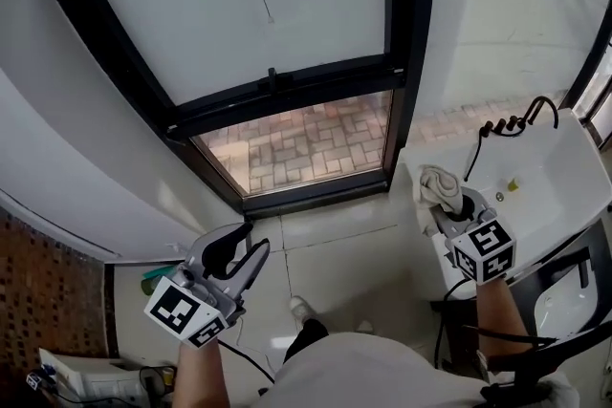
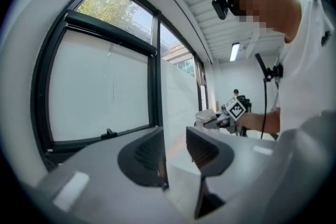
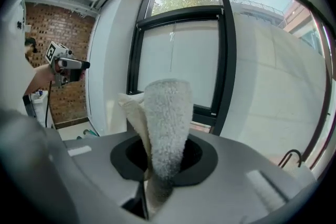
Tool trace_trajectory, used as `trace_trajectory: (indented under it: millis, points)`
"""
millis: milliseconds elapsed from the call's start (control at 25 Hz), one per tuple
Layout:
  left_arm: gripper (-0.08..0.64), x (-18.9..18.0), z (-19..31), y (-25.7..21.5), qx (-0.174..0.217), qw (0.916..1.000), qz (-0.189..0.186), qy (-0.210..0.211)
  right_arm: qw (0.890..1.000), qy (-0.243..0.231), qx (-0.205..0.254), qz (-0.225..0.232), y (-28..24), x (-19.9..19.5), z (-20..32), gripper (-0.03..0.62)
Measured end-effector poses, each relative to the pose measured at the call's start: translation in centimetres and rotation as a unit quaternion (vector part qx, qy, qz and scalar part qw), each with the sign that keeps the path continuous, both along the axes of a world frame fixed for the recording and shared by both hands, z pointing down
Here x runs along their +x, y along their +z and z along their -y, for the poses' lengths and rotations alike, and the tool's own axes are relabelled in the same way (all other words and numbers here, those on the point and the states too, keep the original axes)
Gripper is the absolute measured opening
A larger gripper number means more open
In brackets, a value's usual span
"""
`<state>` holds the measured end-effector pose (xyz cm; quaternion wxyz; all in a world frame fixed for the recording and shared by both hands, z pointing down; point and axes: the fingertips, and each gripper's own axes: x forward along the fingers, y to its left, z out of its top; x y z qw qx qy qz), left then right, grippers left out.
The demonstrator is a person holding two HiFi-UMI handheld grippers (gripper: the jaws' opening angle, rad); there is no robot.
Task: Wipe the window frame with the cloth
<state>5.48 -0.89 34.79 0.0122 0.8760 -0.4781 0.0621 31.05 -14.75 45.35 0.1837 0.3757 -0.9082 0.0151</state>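
The black window frame [image 1: 406, 62] surrounds a frosted upper pane and a lower pane that shows brick paving. My right gripper [image 1: 451, 204] is shut on a pale terry cloth [image 1: 438, 183], low at the right and well short of the frame. In the right gripper view the cloth [image 3: 164, 123] sticks up from between the jaws, with the window frame [image 3: 224, 60] beyond it. At lower left my left gripper [image 1: 254, 238] is open and holds nothing. Seen in the left gripper view, its jaws stand apart and point toward the frame [image 2: 153, 86].
A white basin [image 1: 564, 177] with a black faucet [image 1: 516, 121] stands at the right, under my right gripper. White wall flanks the window on both sides. A brick wall [image 1: 38, 301] and small items on the floor lie at the lower left. Black cables hang near my body.
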Motion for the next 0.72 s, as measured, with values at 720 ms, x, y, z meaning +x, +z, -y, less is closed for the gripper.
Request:
trace_trajectory:
  millis: [720]
  points:
    - [0.152,3.2,-5.2,0.4,0.024,0.9997,-0.005,-0.004,0.998,-0.042,-0.016,0.051,-1.3,0.7,-6.6,0.071]
